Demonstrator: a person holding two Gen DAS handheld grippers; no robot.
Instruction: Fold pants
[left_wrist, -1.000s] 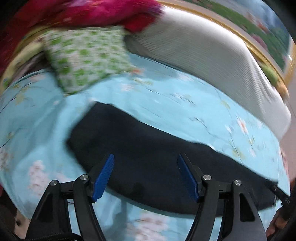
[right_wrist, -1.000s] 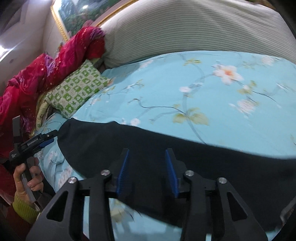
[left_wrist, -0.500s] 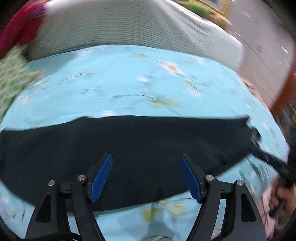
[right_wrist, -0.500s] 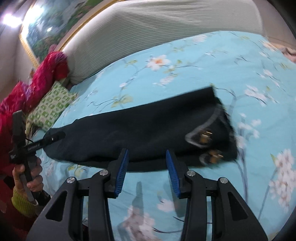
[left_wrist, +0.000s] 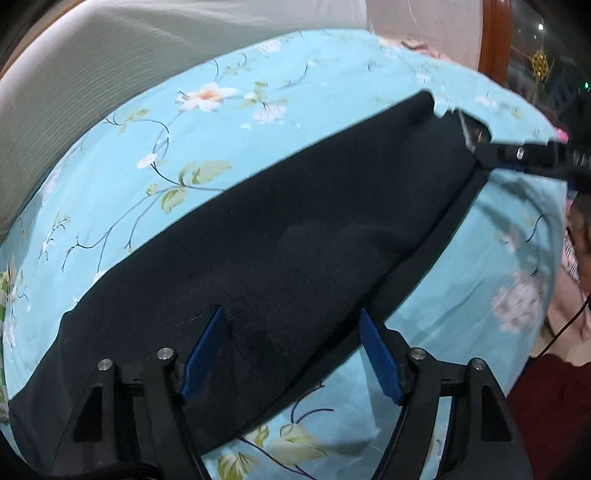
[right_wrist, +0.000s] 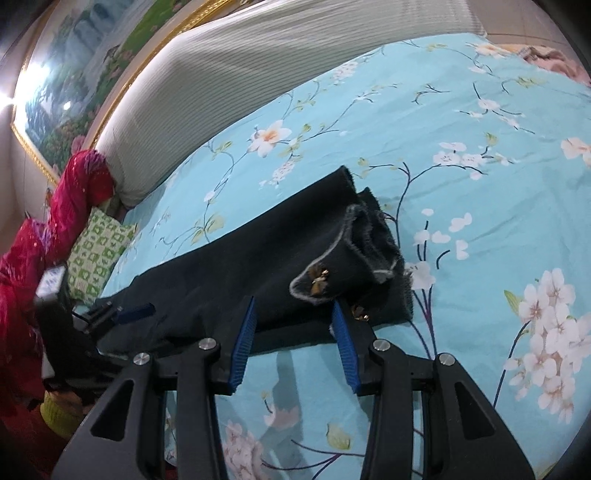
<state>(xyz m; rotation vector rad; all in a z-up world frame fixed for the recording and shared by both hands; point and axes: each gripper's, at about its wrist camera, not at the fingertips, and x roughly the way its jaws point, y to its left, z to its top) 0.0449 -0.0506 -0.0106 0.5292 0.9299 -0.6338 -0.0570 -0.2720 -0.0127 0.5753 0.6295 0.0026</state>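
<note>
Black pants (left_wrist: 295, 236) lie folded lengthwise in a long strip on a light blue floral bedsheet (left_wrist: 207, 122). In the right wrist view the pants (right_wrist: 240, 266) end in frayed leg cuffs with small gold ornaments (right_wrist: 319, 282). My left gripper (left_wrist: 291, 350) is open and empty just above the pants' near edge. My right gripper (right_wrist: 293, 339) is open and empty at the cuff end, just above the near edge. The right gripper also shows in the left wrist view (left_wrist: 517, 155) at the far end of the pants, and the left one in the right wrist view (right_wrist: 122, 314).
A grey-white striped headboard cushion (right_wrist: 258, 62) runs along the far side of the bed. A green patterned pillow (right_wrist: 98, 254) and a red quilt (right_wrist: 55, 221) lie at the left end. A framed painting (right_wrist: 74, 85) hangs behind. A wooden post (left_wrist: 495, 37) stands at the right.
Both views have swung right along the pants. The left view moved from the pillow end toward the cuff end. The right view now shows the cuffs close up. Both grippers stayed open.
</note>
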